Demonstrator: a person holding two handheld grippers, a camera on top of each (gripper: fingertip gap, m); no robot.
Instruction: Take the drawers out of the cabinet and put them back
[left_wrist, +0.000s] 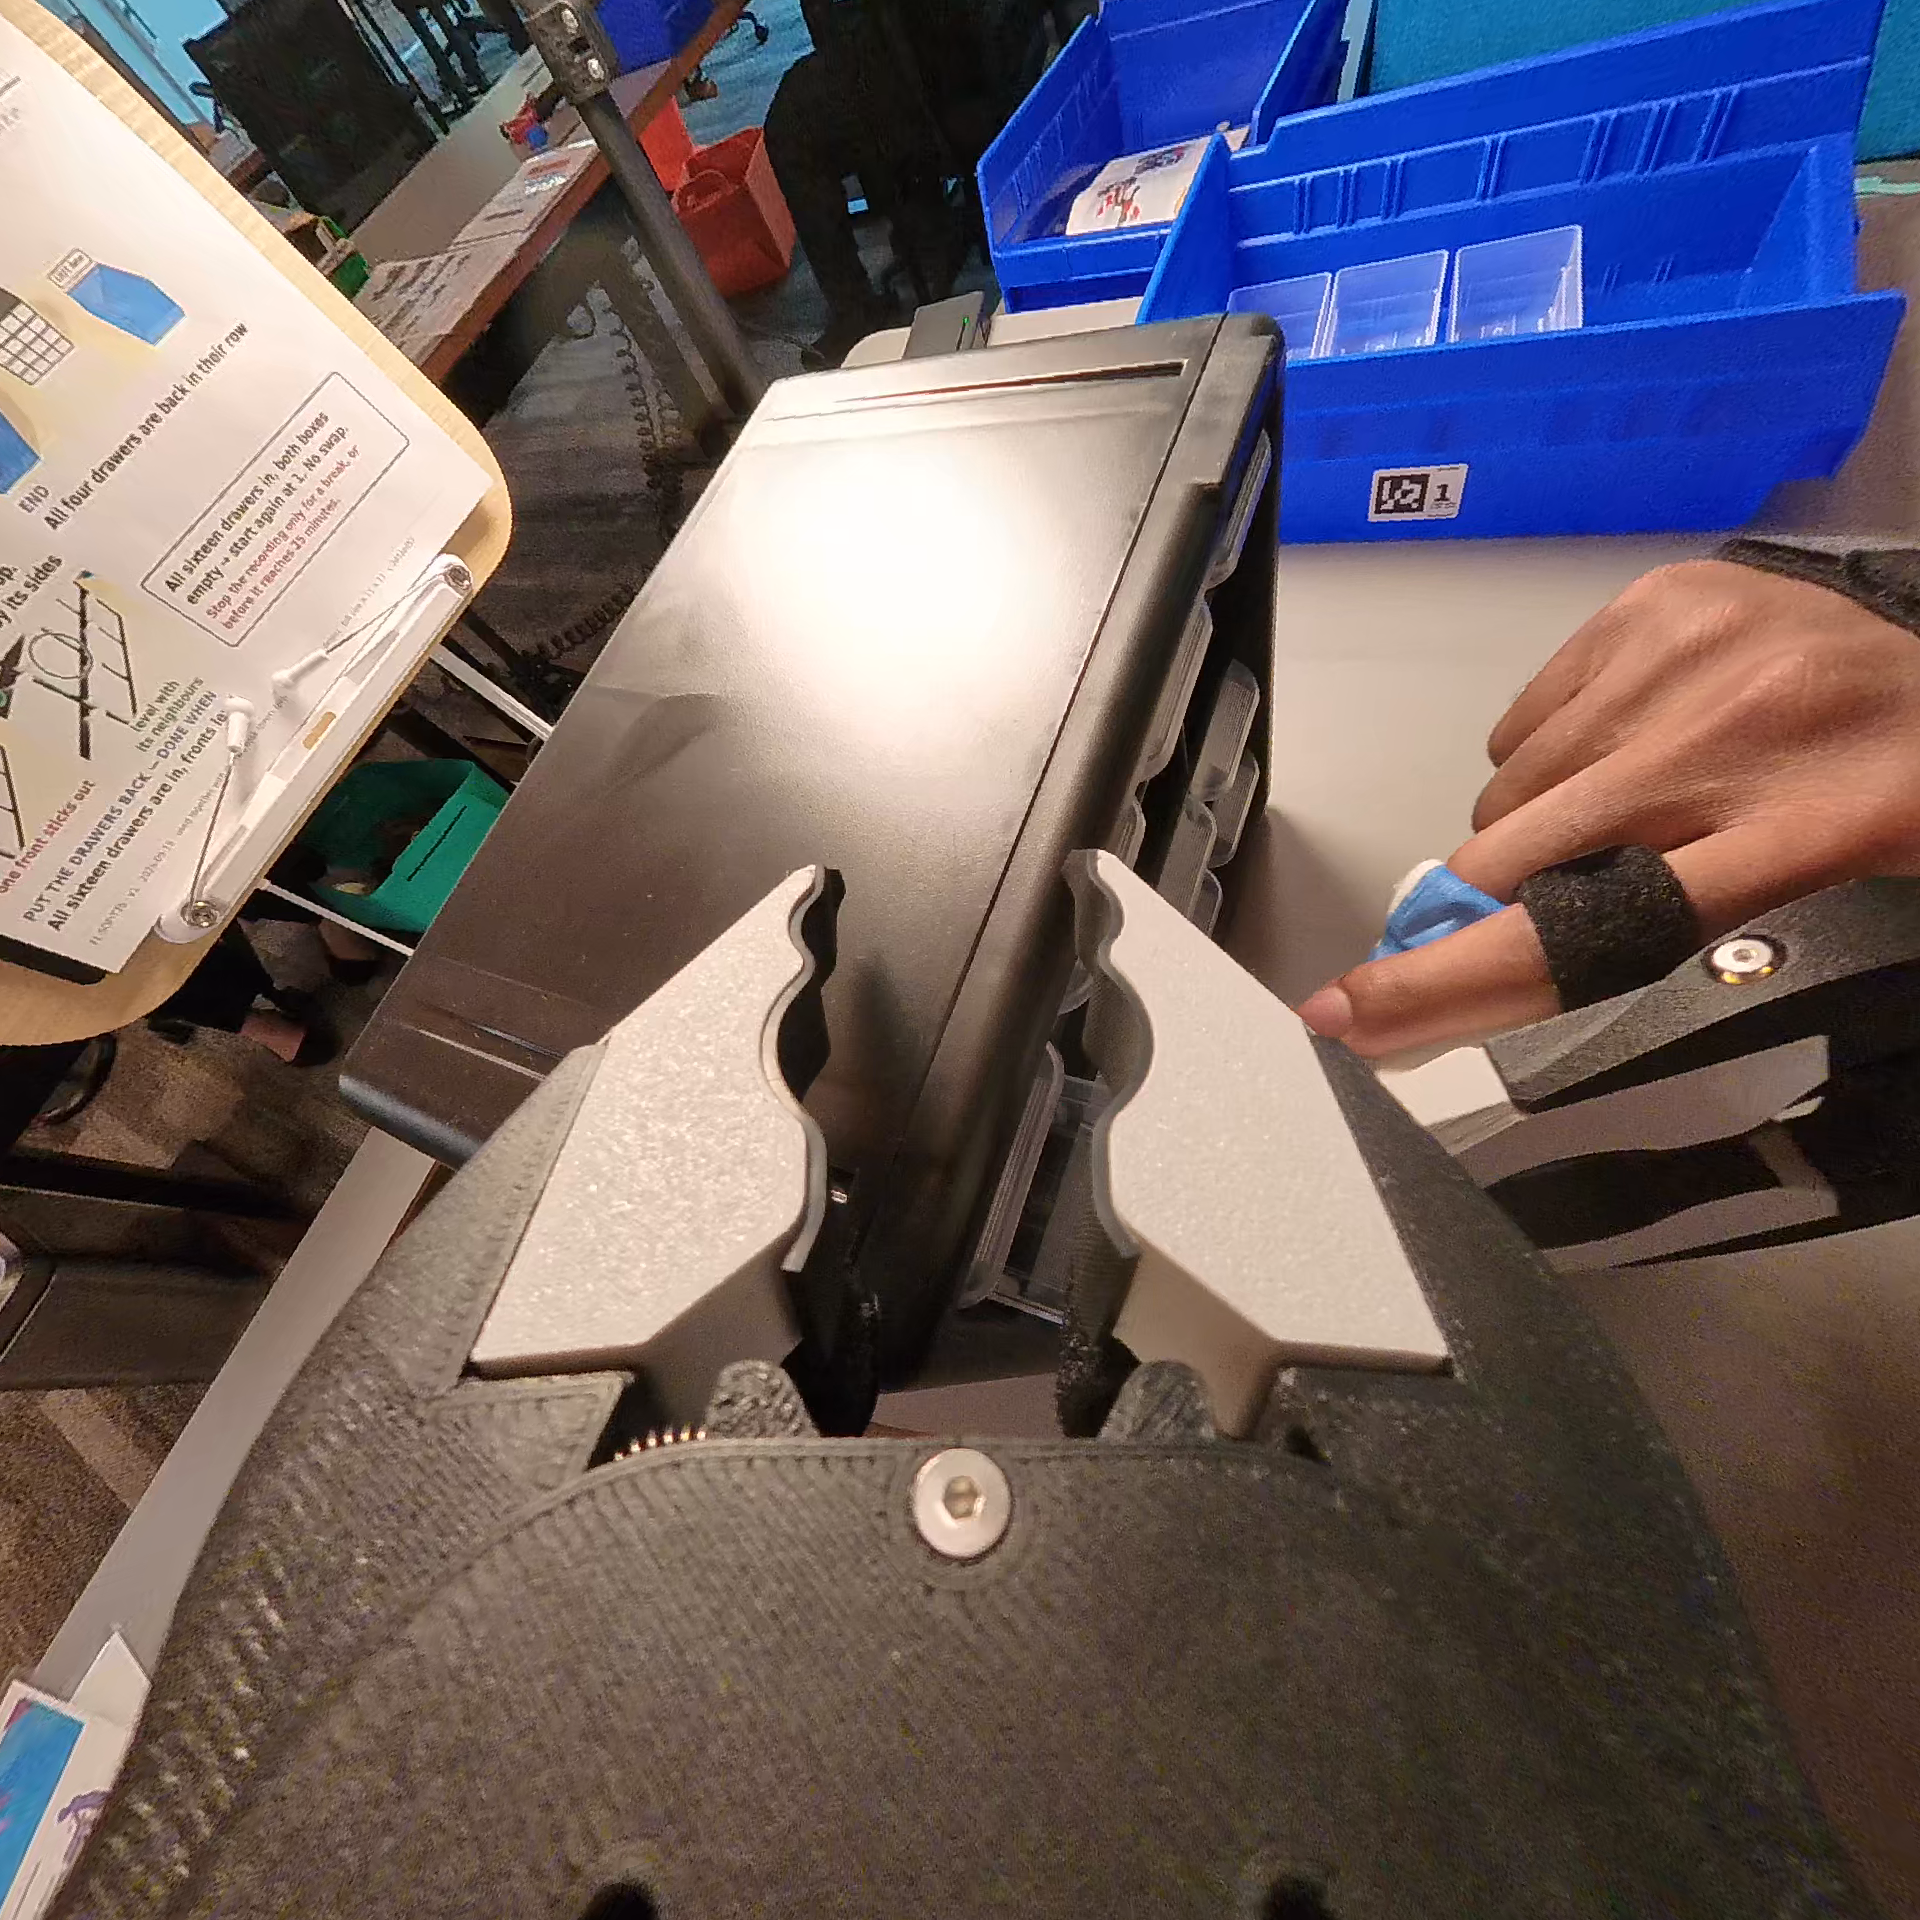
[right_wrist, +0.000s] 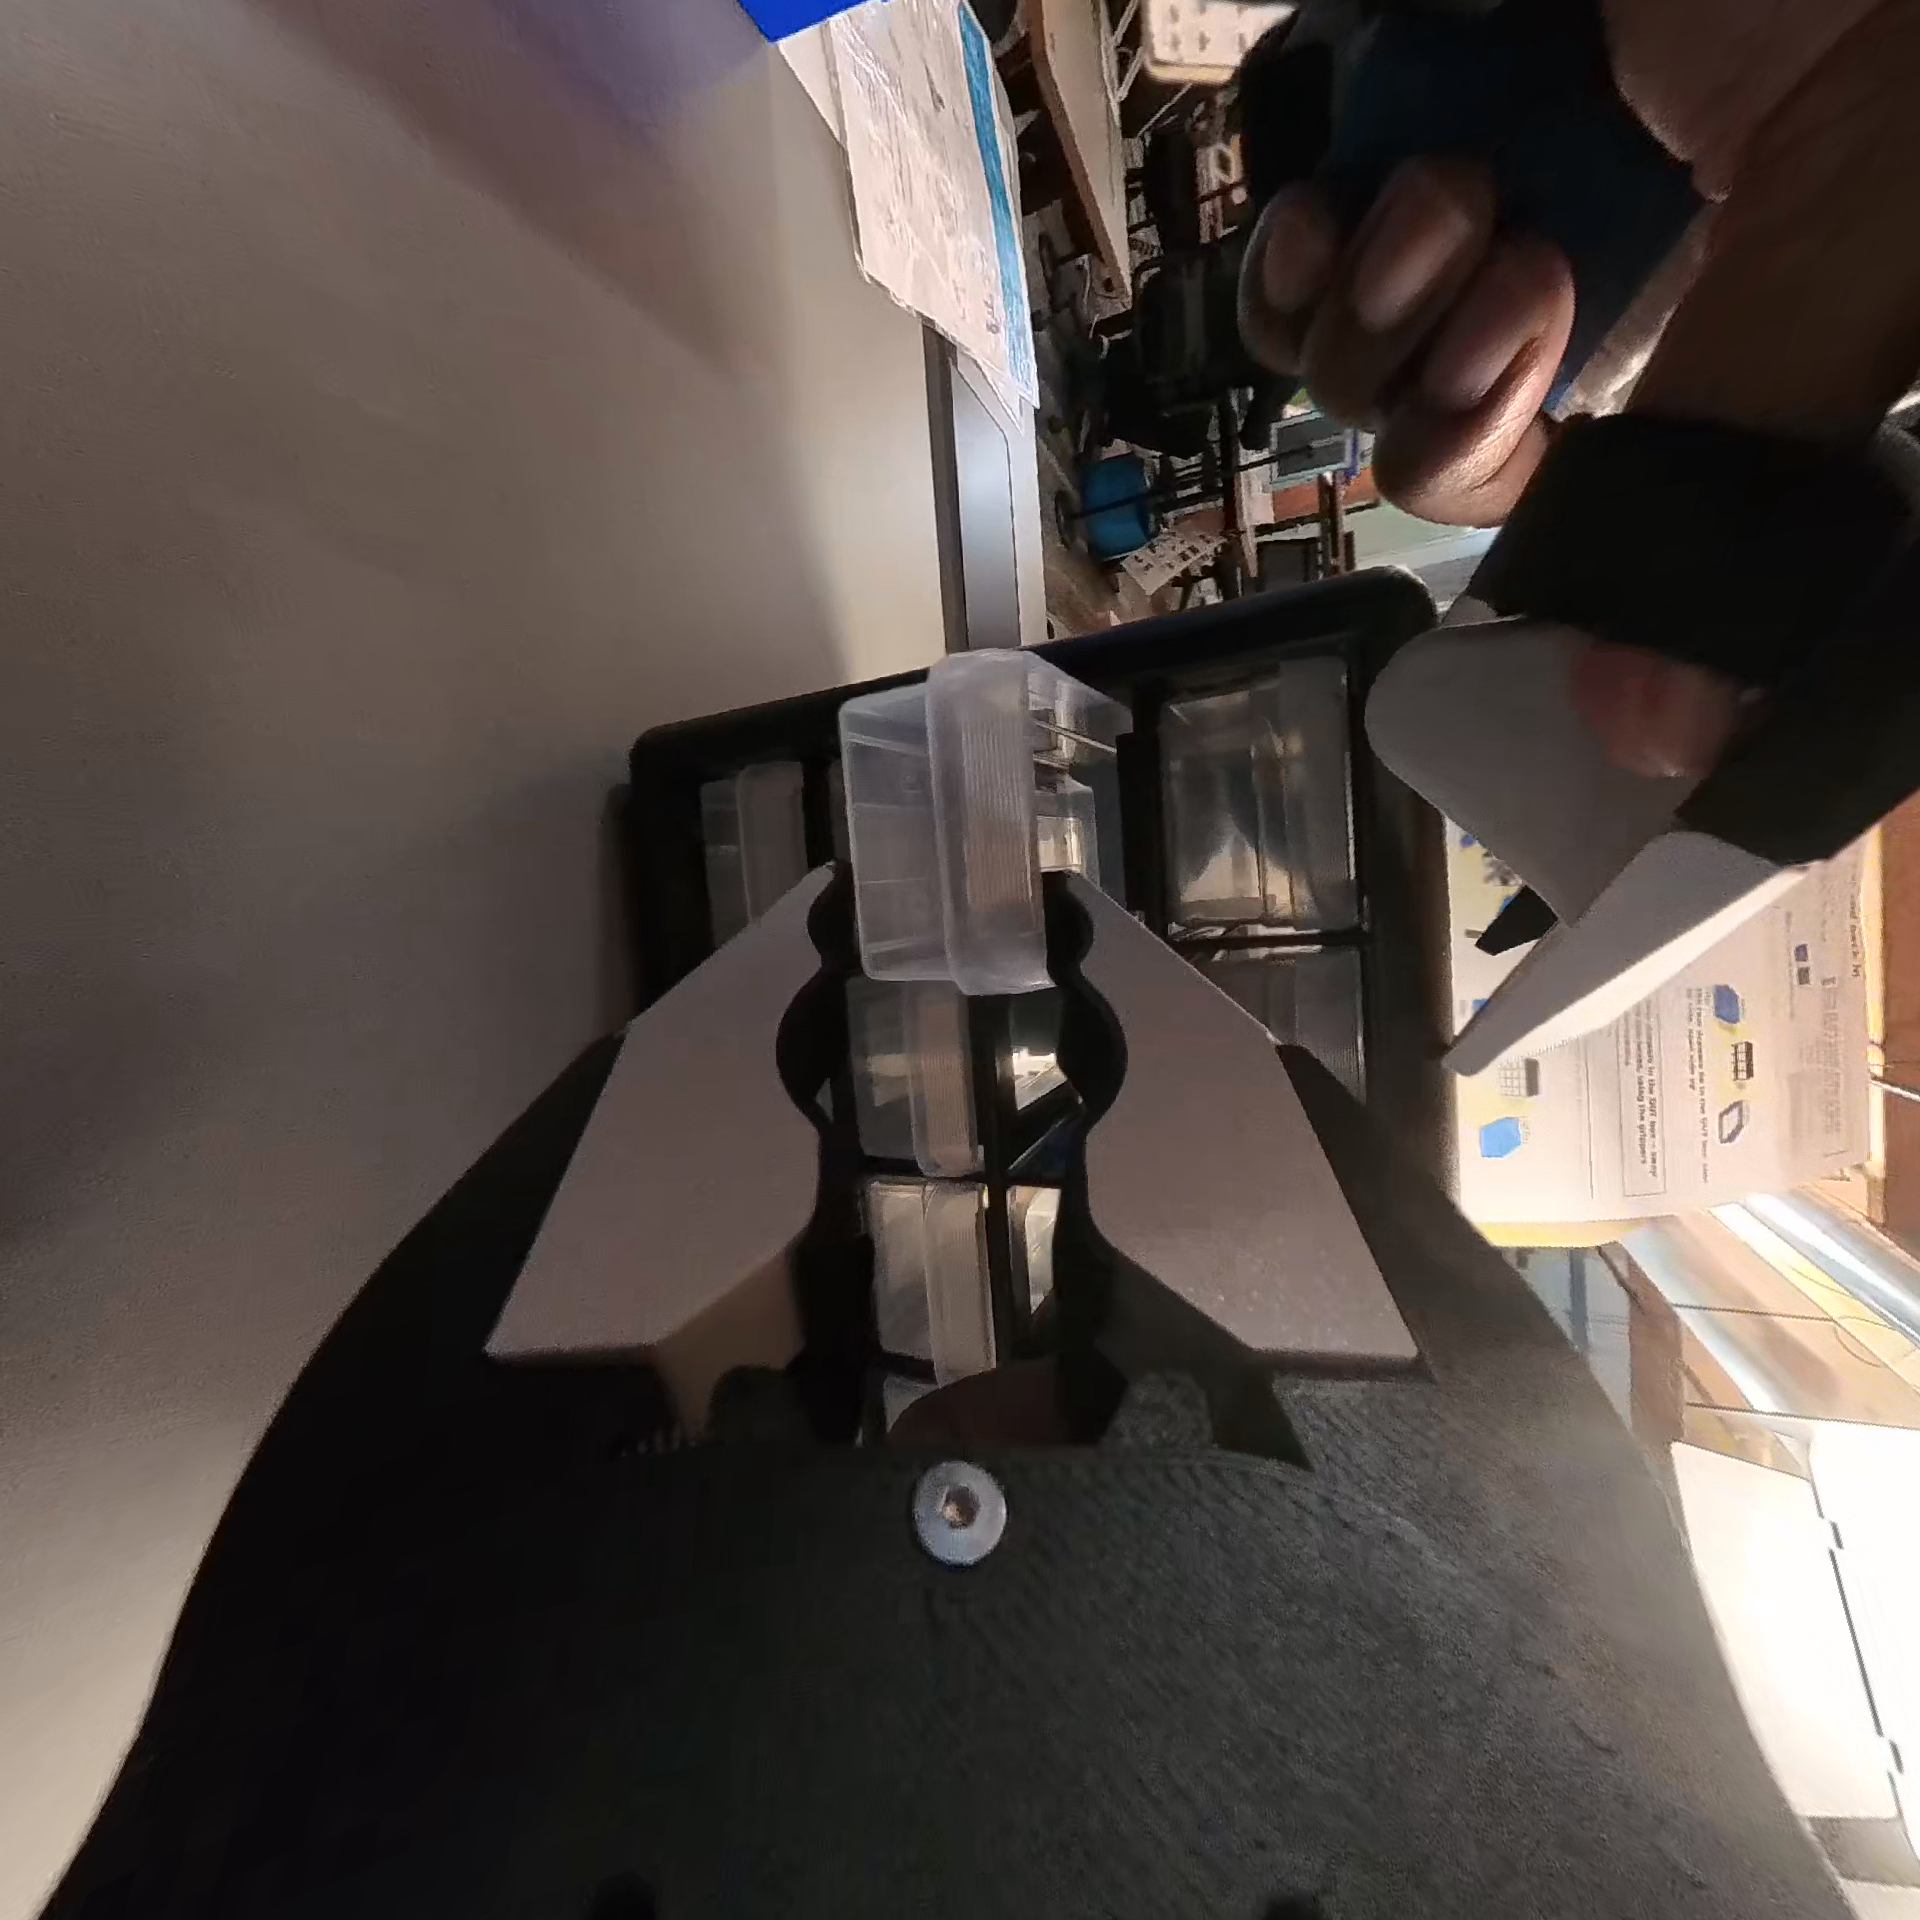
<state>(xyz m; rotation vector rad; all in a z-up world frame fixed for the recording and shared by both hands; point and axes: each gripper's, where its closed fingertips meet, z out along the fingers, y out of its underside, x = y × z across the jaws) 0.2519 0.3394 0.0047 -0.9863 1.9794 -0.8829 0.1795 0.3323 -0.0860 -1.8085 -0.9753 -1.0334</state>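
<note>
Each hand-held gripper (left_wrist: 951, 1049) has a black, coarse-grained printed body with one silver hex screw (left_wrist: 958, 1503) set in the middle, and two pale grey wedge-shaped fingers (left_wrist: 665, 1122) with wavy inner edges. The person's hand (left_wrist: 1704, 769) wears a black fabric band (left_wrist: 1605, 935) around one finger, beside a blue and white printed part (left_wrist: 1429, 920). A dark sleeve (left_wrist: 1839, 577) covers the wrist.

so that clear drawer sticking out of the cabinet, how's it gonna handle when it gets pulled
The clear drawer looks like thin see-through plastic and seems empty, so probably light and fairly stiff. Its smooth walls could be slippery; the ridged front lip looks like the better hold for the right hand-held gripper. Already well out of the black cabinet and slightly skewed, it may tip or drop once free.
</note>
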